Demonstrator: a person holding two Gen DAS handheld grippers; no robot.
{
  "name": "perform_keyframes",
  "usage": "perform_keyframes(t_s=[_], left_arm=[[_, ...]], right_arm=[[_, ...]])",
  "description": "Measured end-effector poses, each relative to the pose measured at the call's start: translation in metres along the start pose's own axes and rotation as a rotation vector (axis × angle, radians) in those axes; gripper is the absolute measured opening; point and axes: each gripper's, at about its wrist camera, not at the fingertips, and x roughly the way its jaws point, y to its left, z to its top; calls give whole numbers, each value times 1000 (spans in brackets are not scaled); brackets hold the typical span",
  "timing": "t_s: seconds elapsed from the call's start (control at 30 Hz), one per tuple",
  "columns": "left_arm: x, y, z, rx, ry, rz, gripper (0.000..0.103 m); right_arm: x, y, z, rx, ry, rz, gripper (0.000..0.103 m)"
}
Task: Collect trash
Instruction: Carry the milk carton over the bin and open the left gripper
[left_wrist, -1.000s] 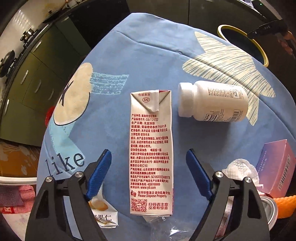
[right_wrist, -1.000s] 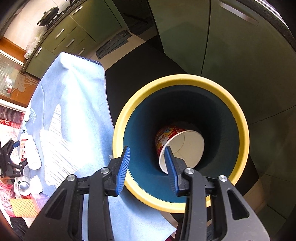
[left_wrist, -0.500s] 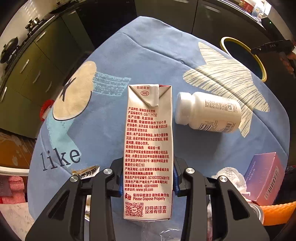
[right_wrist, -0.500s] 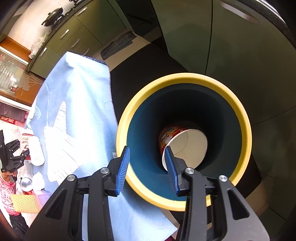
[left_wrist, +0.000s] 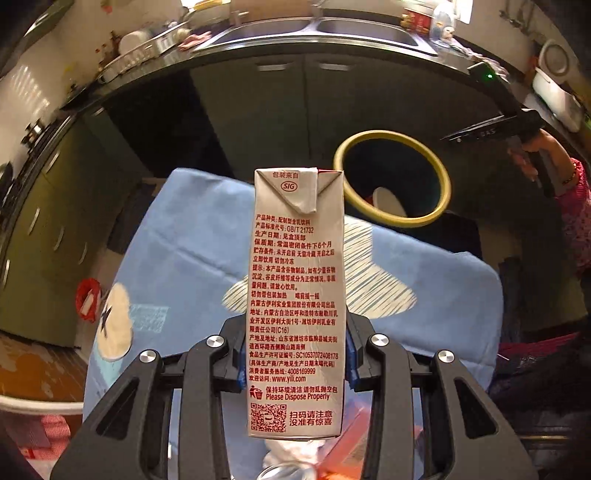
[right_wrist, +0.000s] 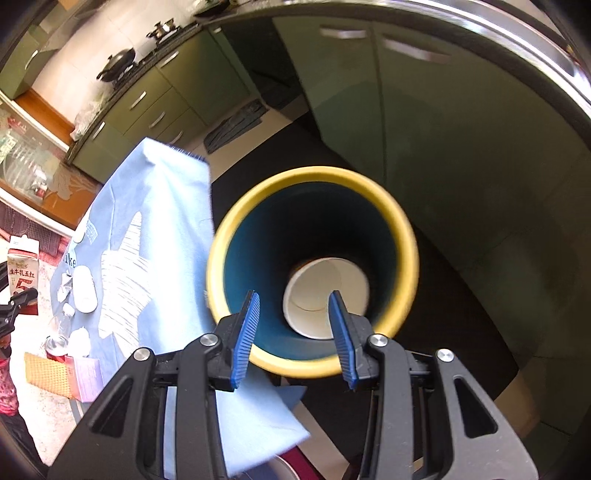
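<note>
Landmark for this report: the yellow-rimmed bin (left_wrist: 391, 177), standing on the floor just past the far edge of the blue-clothed surface (left_wrist: 177, 236).

Left of the bin: the left claw (left_wrist: 295, 360) is clamped on a milk carton (left_wrist: 295, 295), blue pads pressing its two narrow sides low on the body. The carton hangs clear above the cloth, folded top pointing toward the bin and just overlapping its rim in the left wrist view. Judged light and probably empty; the card walls are stiff at the edges but would buckle under hard squeezing, and the coated skin is somewhat slick. The present hold, across the narrow faces near the base, looks sound.

At the bin: a paper cup (right_wrist: 327, 297) lies at the bottom.

Right, above the bin: the right claw (right_wrist: 293, 336) stands part open with nothing between its pads, hovering over the mouth.

Back on the surface, away from the bin: a white bottle (right_wrist: 85, 290), crumpled tissue (right_wrist: 79, 338) and a can (right_wrist: 55, 345) remain uncollected.
</note>
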Motion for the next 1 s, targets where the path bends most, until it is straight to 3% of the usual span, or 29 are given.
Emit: perform_keyframes(t_s=[0.1, 0.23, 0.53, 0.57, 0.6, 0.63, 0.8, 1.0], left_arm=[[27, -49, 48, 86, 12, -81, 37], [67, -98, 98, 182, 52, -127, 37], [153, -158, 175, 224, 127, -205, 37], [160, -159, 181, 216, 125, -202, 43], [166, -163, 189, 208, 122, -193, 56], [170, -165, 194, 205, 113, -178, 61], [150, -158, 208, 181, 52, -144, 64], [62, -124, 174, 63, -78, -91, 69]], right_arm=[[-16, -22, -10, 22, -25, -8, 38], [-30, -51, -24, 64, -45, -23, 38], [-27, -97, -44, 146, -33, -21, 38], [-27, -103, -47, 154, -32, -20, 38], [-26, -107, -48, 161, -31, -19, 38], [-24, -109, -48, 167, -28, -19, 38], [-17, -110, -48, 162, -14, -11, 38], [-14, -86, -44, 97, -22, 8, 38]])
